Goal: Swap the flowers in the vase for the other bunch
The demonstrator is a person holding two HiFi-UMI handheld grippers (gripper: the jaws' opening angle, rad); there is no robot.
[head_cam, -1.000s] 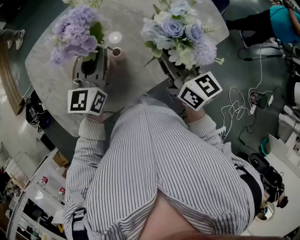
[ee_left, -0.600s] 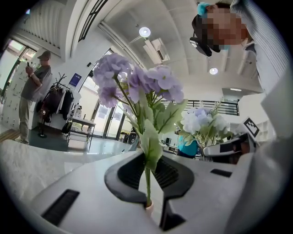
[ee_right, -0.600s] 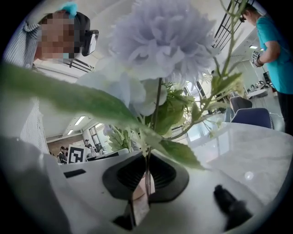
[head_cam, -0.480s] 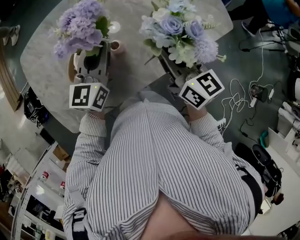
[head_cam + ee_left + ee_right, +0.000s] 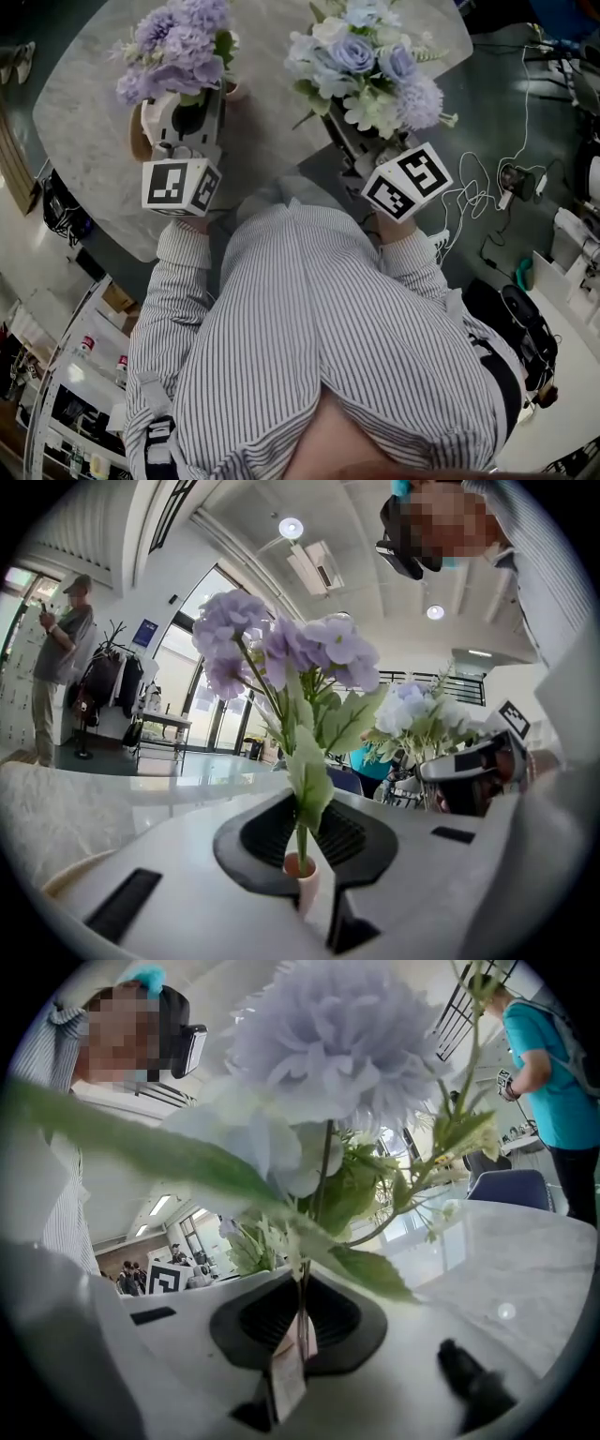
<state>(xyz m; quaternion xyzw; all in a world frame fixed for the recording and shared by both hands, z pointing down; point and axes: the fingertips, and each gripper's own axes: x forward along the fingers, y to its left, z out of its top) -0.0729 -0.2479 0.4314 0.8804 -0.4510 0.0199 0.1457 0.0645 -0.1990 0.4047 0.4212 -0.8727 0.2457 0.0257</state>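
My left gripper [image 5: 190,114] is shut on the stem of a purple hydrangea bunch [image 5: 178,52], held upright over the marble table [image 5: 84,122]. In the left gripper view the green stem [image 5: 302,827] runs down to the mouth of a small pink-rimmed vase [image 5: 302,878] that shows between the jaws [image 5: 314,897]. In the head view the vase [image 5: 232,91] is nearly hidden under the purple flowers. My right gripper [image 5: 354,139] is shut on the stems of a blue and white mixed bunch [image 5: 366,70]. A paper tag [image 5: 286,1382] hangs at its jaws [image 5: 298,1354].
The table's rounded edge [image 5: 150,248] lies just in front of the person's body. Cables [image 5: 487,187] trail on the floor at the right. A person in teal [image 5: 553,1082] stands beyond the table by a blue chair [image 5: 511,1185]. Another person [image 5: 56,667] stands far left.
Both grippers have sunk a little with their bunches. The purple bunch has come over the vase, which stood uncovered to its right a second ago.
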